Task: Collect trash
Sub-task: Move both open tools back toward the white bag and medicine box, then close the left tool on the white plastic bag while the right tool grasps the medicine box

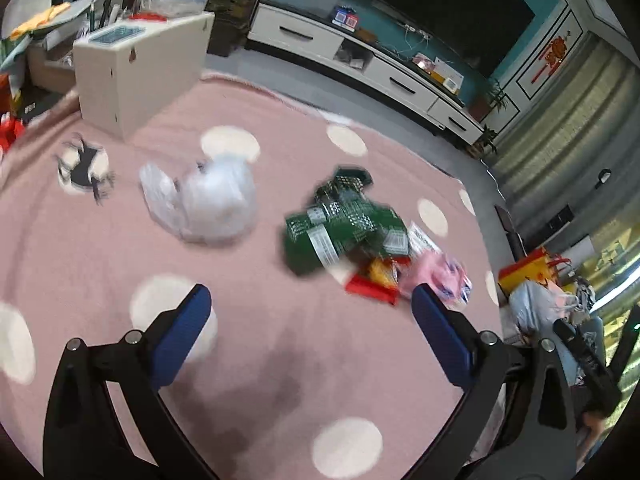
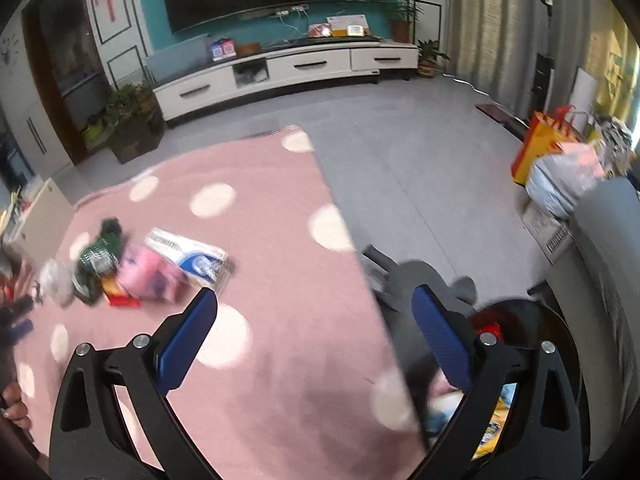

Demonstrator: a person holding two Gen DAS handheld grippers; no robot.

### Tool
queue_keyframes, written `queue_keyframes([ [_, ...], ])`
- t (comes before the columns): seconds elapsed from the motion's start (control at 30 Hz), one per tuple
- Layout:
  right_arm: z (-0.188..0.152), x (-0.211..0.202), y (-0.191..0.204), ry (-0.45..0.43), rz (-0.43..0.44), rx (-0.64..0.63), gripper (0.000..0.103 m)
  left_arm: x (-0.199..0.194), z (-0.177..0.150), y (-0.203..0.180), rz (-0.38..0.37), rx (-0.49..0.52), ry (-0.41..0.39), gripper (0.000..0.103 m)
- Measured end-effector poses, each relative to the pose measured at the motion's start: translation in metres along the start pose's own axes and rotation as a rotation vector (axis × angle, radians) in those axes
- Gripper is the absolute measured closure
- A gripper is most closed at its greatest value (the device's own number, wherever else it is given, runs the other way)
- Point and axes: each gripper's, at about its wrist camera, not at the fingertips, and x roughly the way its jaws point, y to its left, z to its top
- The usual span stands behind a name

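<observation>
Left gripper spread wide, nothing between the blue pads, hanging over the pink dotted rug. Right gripper likewise released and empty, straddling the rug edge with a dark bin just beside its right finger.

Trash sits ahead on the rug: one white plastic bag, one green printed wrapper, one red-orange packet, one pink packet, and one white-blue box in the right view. A black-and-white blurred thing farther left, can't tell what.

Best approach, I'd say: pick the top item of the pile, pinch one piece only, carry it over the bin before letting go.
</observation>
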Motion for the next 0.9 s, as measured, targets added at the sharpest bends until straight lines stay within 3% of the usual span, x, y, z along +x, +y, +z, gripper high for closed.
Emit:
queue_keyframes([
  [0.23, 0.057, 0.015, 0.086, -0.039, 0.106, -0.089, 0.007, 0.021, 0.054, 0.012, -0.020, -0.008, -0.046, 0.003],
  [0.37, 0.074, 0.035, 0.112, -0.057, 0.085, -0.104, 0.007, 0.042, 0.060, 0.043, 0.004, -0.145, -0.051, 0.003],
  [0.47, 0.072, 0.056, 0.119, -0.026, 0.056, -0.121, 0.007, 0.063, 0.062, 0.052, 0.030, -0.177, -0.004, 0.003],
  [0.57, 0.063, 0.081, 0.121, 0.011, 0.041, -0.125, 0.007, 0.074, 0.061, 0.057, -0.033, -0.172, 0.018, 0.003],
  [0.67, 0.054, 0.114, 0.121, 0.130, 0.045, -0.155, 0.007, 0.085, 0.058, 0.064, 0.059, -0.193, 0.051, 0.003],
  [0.73, 0.054, 0.118, 0.118, 0.120, 0.027, -0.144, 0.007, 0.089, 0.055, 0.067, 0.114, -0.190, 0.062, 0.003],
  [0.8, 0.056, 0.117, 0.111, 0.117, 0.027, -0.132, 0.007, 0.090, 0.054, 0.071, 0.128, -0.194, 0.069, 0.003],
  [0.9, 0.049, 0.130, 0.104, 0.198, 0.029, -0.169, 0.007, 0.088, 0.054, 0.074, 0.126, -0.207, 0.060, 0.003],
])
